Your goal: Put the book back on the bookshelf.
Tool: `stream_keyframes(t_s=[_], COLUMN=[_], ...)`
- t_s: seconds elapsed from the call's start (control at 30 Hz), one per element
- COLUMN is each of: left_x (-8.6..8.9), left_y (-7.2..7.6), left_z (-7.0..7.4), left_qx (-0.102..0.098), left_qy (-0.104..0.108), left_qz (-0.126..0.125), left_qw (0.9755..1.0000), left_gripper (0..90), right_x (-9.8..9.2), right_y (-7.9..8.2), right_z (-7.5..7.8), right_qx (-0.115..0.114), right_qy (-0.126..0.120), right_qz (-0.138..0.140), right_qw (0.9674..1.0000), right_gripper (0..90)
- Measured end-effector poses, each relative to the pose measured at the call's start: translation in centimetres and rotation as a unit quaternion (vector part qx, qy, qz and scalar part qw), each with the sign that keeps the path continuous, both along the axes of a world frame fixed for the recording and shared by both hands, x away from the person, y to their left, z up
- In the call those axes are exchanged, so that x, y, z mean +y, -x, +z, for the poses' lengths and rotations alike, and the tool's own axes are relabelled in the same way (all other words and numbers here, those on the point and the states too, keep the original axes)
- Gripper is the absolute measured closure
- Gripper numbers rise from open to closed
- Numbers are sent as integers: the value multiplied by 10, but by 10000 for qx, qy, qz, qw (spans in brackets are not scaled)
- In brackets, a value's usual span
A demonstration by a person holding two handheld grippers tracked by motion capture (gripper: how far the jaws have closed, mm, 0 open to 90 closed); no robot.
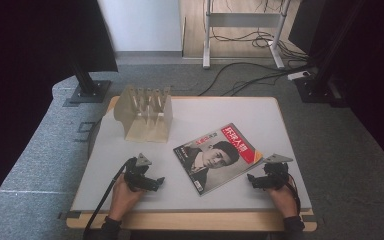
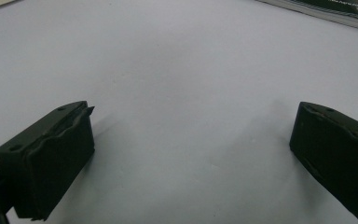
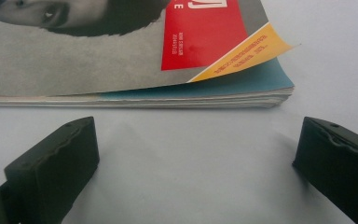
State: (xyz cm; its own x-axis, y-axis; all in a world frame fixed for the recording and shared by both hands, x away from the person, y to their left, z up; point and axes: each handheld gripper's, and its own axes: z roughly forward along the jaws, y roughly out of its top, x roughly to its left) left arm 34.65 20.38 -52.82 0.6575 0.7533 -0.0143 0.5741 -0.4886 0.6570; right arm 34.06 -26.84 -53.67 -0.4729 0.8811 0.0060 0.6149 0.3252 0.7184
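Red-and-grey cover on one magazine [image 1: 216,156], lying flat and face up on the white table top [image 1: 240,112], right of centre and turned at an angle. Cover has a portrait, a red block with white characters, and a yellow corner strip. In the right gripper view the magazine [image 3: 121,60] sits just ahead of the jaws, its page edges facing the camera, the yellow cover corner curled up a little off the blue page under it.

Two grippers, one per hand. Right gripper [image 1: 256,182] rests on the table near the magazine's right edge, apart from it; jaws wide apart, nothing between them [image 3: 196,154]. Left gripper [image 1: 156,183] rests on the table left of the magazine, well apart; jaws also spread wide over bare white surface [image 2: 191,149], holding nothing. A strip of the magazine edge [image 2: 326,11] shows at the top right of the left gripper view.

One beige slotted rack [image 1: 145,112] stands at the back left of the table, well away from the magazine. Table has a wooden rim and stands on grey carpet [image 1: 40,150]; cables [image 1: 250,75] trail across the floor behind.
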Motion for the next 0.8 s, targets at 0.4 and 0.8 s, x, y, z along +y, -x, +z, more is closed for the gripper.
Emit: stream_keyframes(t_s=[0.4,0.8], left_x=[-1,-2], left_y=[-1,-12], left_z=[0,13], left_qx=[21,73], left_qy=[21,-47], left_qz=[46,-199], left_qw=[10000,9998], left_gripper=[0,0], right_x=[0,-3], right_y=[0,1], right_z=[0,2], right_qx=[0,23], right_qy=[-3,-162], right_qz=[4,45], right_qw=[10000,9999], right_gripper=[0,0])
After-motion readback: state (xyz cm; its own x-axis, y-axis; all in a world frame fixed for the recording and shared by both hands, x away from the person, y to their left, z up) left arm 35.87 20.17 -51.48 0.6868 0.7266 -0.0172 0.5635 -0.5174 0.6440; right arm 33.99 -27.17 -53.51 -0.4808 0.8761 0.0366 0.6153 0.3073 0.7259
